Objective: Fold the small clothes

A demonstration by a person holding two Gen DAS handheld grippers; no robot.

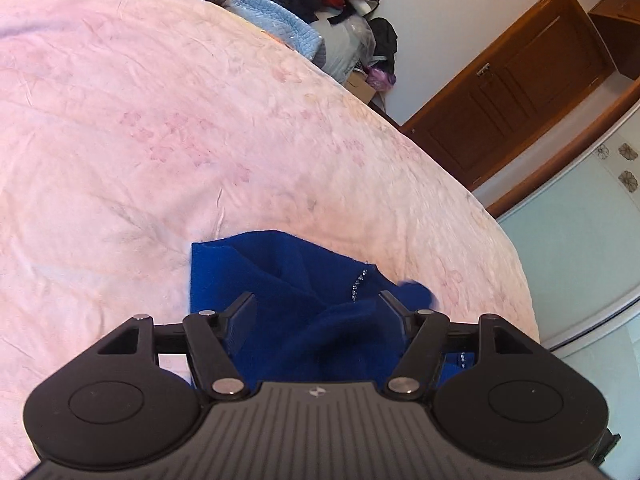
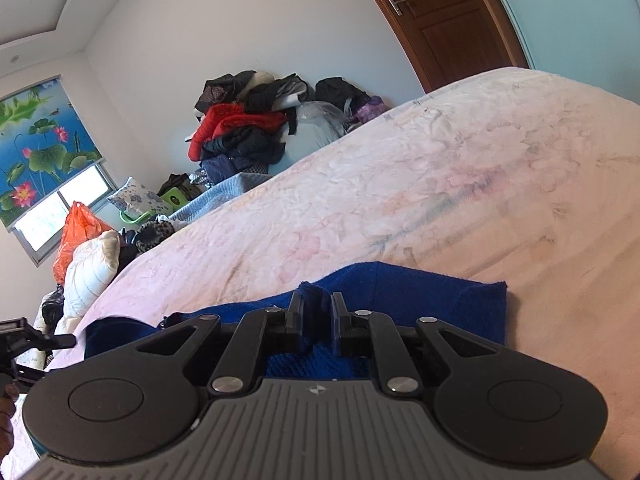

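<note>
While spread wide over the blue garment, left gripper grips nothing. Right gripper pinching a fold on the bed, nearer the cloth.

A pale pink bedspread with a faint flower print covers the bed in front of me, and beyond its far edge a heap of dark and red clothes is piled against the white wall. Near that heap I see a light blue quilted blanket, a white pillow and an orange plastic bag below a window with a lotus-print roller blind. A brown wooden door with a metal handle stands past the corner of the bed.
</note>
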